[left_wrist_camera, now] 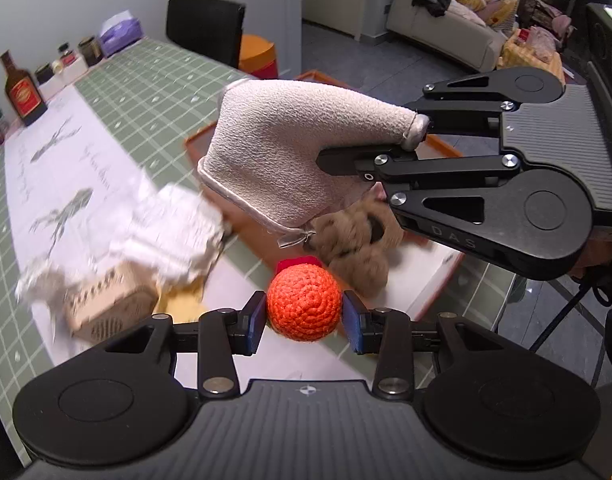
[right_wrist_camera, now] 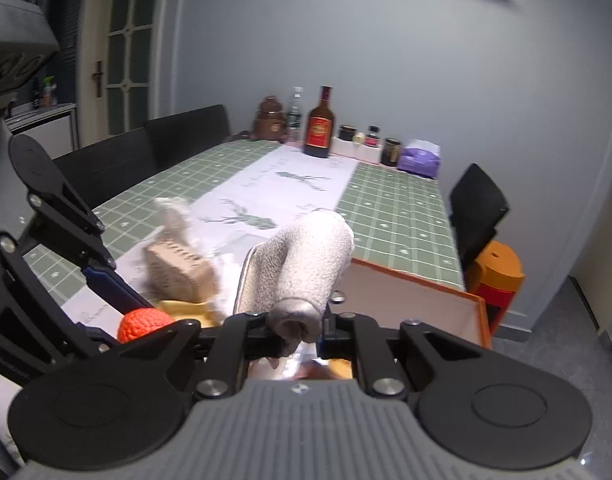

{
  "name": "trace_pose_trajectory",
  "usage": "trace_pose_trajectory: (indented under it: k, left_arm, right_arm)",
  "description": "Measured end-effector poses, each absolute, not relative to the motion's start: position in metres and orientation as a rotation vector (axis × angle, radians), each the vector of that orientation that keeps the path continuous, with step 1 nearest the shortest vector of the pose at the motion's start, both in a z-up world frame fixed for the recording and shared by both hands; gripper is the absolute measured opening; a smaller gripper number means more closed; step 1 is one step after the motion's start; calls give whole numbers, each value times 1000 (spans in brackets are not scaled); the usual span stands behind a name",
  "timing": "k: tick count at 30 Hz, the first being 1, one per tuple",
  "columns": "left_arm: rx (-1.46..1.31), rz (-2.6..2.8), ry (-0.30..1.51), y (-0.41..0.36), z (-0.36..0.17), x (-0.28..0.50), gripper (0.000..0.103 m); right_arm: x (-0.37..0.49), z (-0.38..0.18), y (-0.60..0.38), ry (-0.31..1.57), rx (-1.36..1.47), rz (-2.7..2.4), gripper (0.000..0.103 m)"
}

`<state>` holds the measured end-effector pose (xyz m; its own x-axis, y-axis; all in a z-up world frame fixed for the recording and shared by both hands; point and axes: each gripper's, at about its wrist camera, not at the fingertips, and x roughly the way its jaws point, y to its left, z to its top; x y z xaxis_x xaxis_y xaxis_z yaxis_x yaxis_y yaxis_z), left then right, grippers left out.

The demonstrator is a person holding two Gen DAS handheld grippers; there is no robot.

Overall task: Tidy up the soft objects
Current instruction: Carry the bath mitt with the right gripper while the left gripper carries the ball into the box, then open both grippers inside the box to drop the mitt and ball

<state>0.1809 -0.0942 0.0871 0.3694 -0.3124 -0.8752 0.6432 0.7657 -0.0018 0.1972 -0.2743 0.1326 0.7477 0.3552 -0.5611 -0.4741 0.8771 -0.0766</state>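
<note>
The left gripper [left_wrist_camera: 303, 312] has its two blue pads clamped on an orange crocheted ball [left_wrist_camera: 303, 300], one pad at the ball's nine o'clock and the other at its three o'clock, so the ball sits squarely between the fingertips, lifted off the table. A small red tuft shows at the ball's twelve o'clock.

The right gripper [right_wrist_camera: 301, 326] has its jaws nearly together, pinched on the gathered end of a pale terry cloth mitt [right_wrist_camera: 301, 264]. In the left wrist view the mitt [left_wrist_camera: 289, 152] hangs from those jaws with its long axis running from three o'clock, where it is pinched, out toward nine o'clock, the hemmed open end lowest.

Beyond both loads lies the orange-rimmed tray [left_wrist_camera: 438, 272], which I take to be the place for the soft things. A brown plush toy [left_wrist_camera: 354, 240] already rests in it, directly at twelve o'clock from the ball and just under the mitt's hem. So the tray lies ahead of the left jaws and beneath the right ones; the right hand looks the nearer to a drop, while the ball has to travel forward over the tray's near rim.

At ten o'clock from the ball, on the checked green table [left_wrist_camera: 145, 76], stand a woven beige box [left_wrist_camera: 109, 308] and blurred white crumpled stuff [left_wrist_camera: 153, 232].
</note>
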Motion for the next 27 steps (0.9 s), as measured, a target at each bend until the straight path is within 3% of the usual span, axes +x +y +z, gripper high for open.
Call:
trace_pose_trajectory:
  k: [18, 25, 27]
  left_arm:
    - [586, -625, 1223, -190, 13, 266, 45]
    - [654, -599, 1279, -200, -9, 276, 45]
    - [669, -593, 1292, -200, -13, 277, 46]
  right_arm:
    - [312, 47, -336, 845, -154, 337, 13]
    - [324, 27, -336, 927, -224, 303, 21]
    - [322, 28, -336, 918, -242, 307, 27]
